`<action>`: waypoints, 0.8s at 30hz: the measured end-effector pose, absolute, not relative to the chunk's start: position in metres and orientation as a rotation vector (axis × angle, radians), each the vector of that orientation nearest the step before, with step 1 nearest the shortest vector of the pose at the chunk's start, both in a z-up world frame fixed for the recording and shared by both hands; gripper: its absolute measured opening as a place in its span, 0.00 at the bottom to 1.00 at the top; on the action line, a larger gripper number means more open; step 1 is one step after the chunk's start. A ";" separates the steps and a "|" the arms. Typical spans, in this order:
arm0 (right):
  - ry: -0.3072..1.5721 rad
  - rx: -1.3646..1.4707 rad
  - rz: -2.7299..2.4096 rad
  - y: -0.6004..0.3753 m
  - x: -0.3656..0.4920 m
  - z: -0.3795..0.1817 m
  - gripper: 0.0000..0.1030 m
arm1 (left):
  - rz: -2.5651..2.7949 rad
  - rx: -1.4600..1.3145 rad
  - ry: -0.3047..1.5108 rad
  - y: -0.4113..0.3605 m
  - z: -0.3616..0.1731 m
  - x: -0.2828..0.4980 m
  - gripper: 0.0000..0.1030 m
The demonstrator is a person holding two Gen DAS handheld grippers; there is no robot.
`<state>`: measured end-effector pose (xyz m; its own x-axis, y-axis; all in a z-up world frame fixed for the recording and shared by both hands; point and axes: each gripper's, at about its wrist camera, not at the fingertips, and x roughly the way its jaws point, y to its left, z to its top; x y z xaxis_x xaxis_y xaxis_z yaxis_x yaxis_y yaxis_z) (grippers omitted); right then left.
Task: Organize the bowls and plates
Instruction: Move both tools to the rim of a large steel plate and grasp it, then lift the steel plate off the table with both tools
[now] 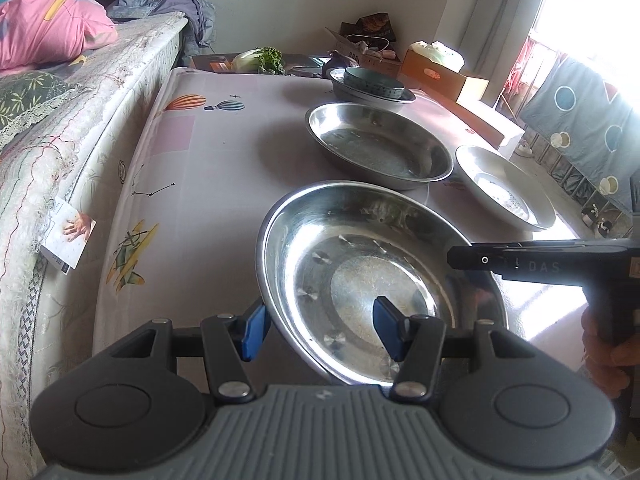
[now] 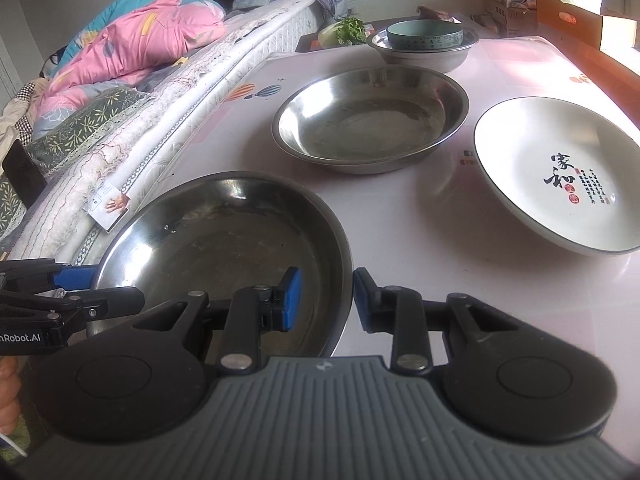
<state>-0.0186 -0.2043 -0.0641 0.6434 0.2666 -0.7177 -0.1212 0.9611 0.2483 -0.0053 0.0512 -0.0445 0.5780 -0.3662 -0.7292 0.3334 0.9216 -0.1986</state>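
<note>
The left gripper (image 1: 318, 330) is straddling the near steel plate's (image 1: 360, 264) rim, its fingers spread and not visibly pressing. The right gripper (image 2: 327, 300) is bracketing the same plate's (image 2: 224, 248) opposite rim, one pad inside and one outside; it is probably pinching, though contact is unclear. The plate is sitting at the table's (image 2: 400, 220) near edge. Beyond it are lying a second steel plate (image 2: 372, 116), a white plate (image 2: 560, 176) and a bowl (image 2: 424, 36) nested in a steel basin (image 2: 424, 58).

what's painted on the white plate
Black calligraphy with small red seals on the round white ceramic plate; clearest in the right wrist view.
</note>
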 end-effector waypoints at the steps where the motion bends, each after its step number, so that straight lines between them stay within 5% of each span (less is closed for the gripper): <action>1: 0.843 0.186 0.221 -0.205 -0.019 -0.064 0.28 | -0.412 -0.042 0.867 0.050 -0.045 -0.006 0.55; 24: 0.816 0.214 0.223 -0.207 -0.017 -0.062 0.28 | -0.327 -0.007 0.887 0.050 -0.050 0.014 0.55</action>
<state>-0.0173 -0.2068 -0.0623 0.6644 0.2778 -0.6938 -0.1137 0.9551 0.2736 0.0144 0.0496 -0.0498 0.5854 -0.2837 -0.7594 0.2778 0.9502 -0.1408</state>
